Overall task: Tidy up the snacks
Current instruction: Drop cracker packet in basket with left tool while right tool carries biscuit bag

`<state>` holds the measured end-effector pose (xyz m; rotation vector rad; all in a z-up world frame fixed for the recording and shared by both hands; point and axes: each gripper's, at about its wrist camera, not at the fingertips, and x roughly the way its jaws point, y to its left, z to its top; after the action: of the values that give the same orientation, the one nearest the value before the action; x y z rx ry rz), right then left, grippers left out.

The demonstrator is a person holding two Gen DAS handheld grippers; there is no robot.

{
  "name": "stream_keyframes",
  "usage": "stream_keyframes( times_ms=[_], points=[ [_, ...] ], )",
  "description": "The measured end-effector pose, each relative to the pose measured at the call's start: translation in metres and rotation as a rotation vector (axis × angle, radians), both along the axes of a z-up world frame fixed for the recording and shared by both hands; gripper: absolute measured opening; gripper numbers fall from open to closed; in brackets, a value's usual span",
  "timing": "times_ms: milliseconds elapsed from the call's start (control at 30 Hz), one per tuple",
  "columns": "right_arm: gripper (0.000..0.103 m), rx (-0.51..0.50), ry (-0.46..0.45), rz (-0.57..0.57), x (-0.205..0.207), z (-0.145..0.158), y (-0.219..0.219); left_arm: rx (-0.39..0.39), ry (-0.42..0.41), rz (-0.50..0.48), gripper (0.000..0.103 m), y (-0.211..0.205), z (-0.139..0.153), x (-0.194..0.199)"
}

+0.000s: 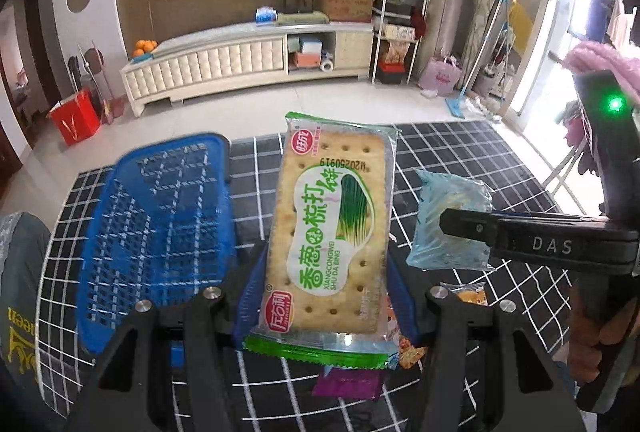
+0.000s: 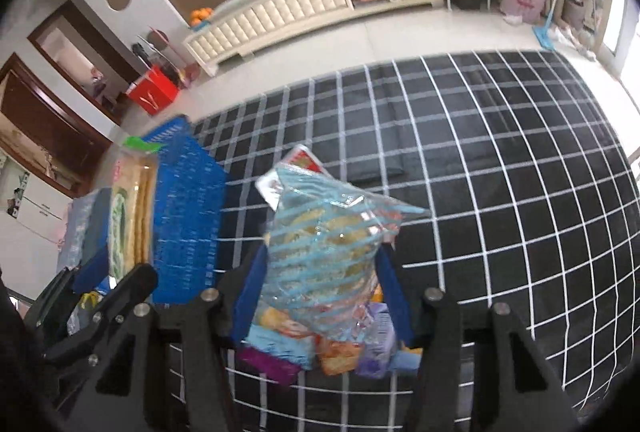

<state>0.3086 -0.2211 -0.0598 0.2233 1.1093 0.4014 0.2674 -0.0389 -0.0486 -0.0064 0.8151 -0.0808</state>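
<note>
Right now both hands are loaded. The left hand-held gripper (image 1: pixel 326 296) is clamped on a green-edged scallion cracker pack (image 1: pixel 332 232), held upright and lifted above the black grid-patterned tabletop (image 1: pixel 480 160). The right hand-held gripper (image 2: pixel 320 296) is clamped on a clear blue-striped cookie bag (image 2: pixel 324 244), also lifted, just to the right of the cracker pack. A blue plastic basket (image 1: pixel 160 224) sits on the tabletop to the left, near the cracker pack but not touching it, and looks like the likely destination. A few loose snack packets (image 2: pixel 340 348) lie on the tabletop beneath the grippers.

The main risk, as I judge it, is crowding: both loads would have to reach the same basket from the same side, so the grippers or wrappers could knock together. The cookie bag is slack and slippery-looking, gripped low, so it may sag or slide out. Squeezing harder could crack the crackers.
</note>
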Motion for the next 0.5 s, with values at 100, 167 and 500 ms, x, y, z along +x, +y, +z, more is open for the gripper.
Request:
stream_keyframes(
  times_ms=[100,167,500],
  points=[
    [0.060,0.020,-0.036,0.019,-0.006,0.016,0.017,0.008,-0.017,0.005,0.054,0.020,0.014,-0.009],
    [0.060,0.034,-0.055,0.039,-0.010,0.024,0.031,0.008,-0.028,0.012,0.054,0.036,0.021,-0.015],
    [0.060,0.049,-0.078,0.135,-0.002,0.028,0.111,0.039,-0.023,0.096,0.054,0.125,0.029,-0.020]
  ],
)
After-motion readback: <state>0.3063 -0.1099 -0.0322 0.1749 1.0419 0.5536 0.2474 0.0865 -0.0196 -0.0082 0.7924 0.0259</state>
